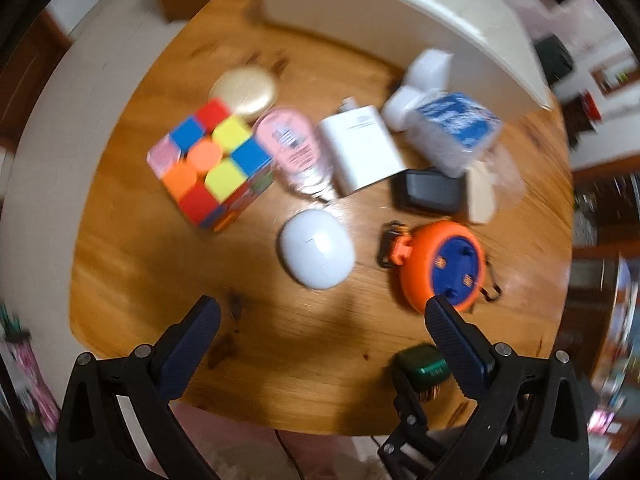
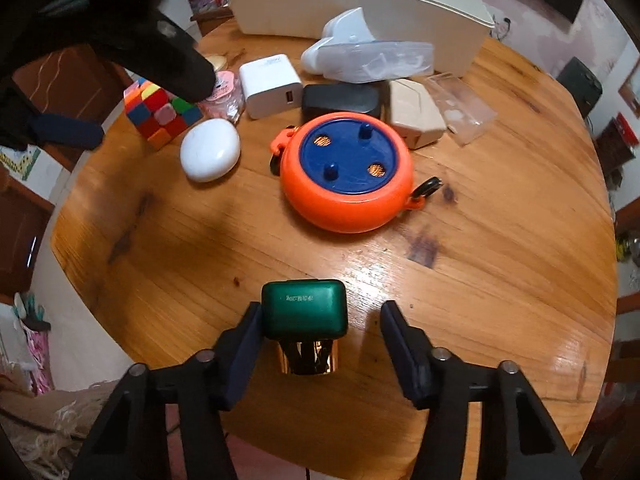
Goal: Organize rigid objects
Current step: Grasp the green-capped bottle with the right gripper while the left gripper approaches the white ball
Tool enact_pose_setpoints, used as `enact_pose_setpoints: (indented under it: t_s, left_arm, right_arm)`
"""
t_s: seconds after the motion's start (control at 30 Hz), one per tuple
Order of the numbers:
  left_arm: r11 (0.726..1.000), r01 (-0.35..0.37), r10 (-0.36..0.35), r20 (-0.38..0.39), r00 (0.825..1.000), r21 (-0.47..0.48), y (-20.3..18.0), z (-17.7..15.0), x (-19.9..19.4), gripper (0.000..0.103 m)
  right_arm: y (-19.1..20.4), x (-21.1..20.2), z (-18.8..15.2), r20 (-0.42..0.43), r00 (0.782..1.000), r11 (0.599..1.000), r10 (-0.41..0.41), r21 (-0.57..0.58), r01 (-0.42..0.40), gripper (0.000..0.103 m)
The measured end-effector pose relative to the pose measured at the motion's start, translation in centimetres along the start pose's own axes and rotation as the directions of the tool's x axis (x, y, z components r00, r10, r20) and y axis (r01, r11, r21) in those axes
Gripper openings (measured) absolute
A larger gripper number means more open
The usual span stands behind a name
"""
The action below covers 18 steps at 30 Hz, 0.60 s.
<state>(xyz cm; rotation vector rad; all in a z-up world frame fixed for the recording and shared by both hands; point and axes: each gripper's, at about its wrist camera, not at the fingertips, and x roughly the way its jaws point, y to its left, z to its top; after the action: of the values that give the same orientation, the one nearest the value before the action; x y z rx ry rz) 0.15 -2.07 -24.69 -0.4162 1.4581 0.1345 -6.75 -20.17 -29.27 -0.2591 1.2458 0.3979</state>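
Note:
A round wooden table (image 2: 460,280) carries several small objects. A green and gold box (image 2: 304,316) stands between the fingers of my right gripper (image 2: 320,320); the left finger touches it, the right finger stands apart, so the gripper is open. The box also shows in the left wrist view (image 1: 424,368). My left gripper (image 1: 324,320) is open and empty above the table's near part, short of a white oval case (image 1: 316,254). An orange and blue round reel (image 2: 346,176) lies mid-table. A colour cube (image 1: 212,164) sits at the left.
A long cream bin (image 2: 360,12) stands at the table's far edge. In front of it lie a white charger (image 2: 272,84), a black adapter (image 2: 340,98), a beige box (image 2: 416,114), a clear plastic case (image 2: 460,108), a pink packet (image 1: 292,140) and a gold disc (image 1: 246,90).

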Motion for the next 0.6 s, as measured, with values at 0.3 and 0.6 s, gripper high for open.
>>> enact_pose_setpoints:
  t_s: [0.3,0.6]
  left_arm:
    - [0.975,-0.005,0.032,0.115,0.993,-0.22,1.8,1.2,1.4,0.101]
    - [0.949,-0.088,0.095,0.008,0.995,-0.303,2.7,1.8,4.4,0.087]
  right_arm:
    - [1.1,0.4,-0.7,0.019,1.0,0.996,0.021,-0.083,-0.019,0.04]
    - [-0.8,0.0,-1.6,0.009,0.999,0.996,0.045,-0.08,-0.044,0.04]
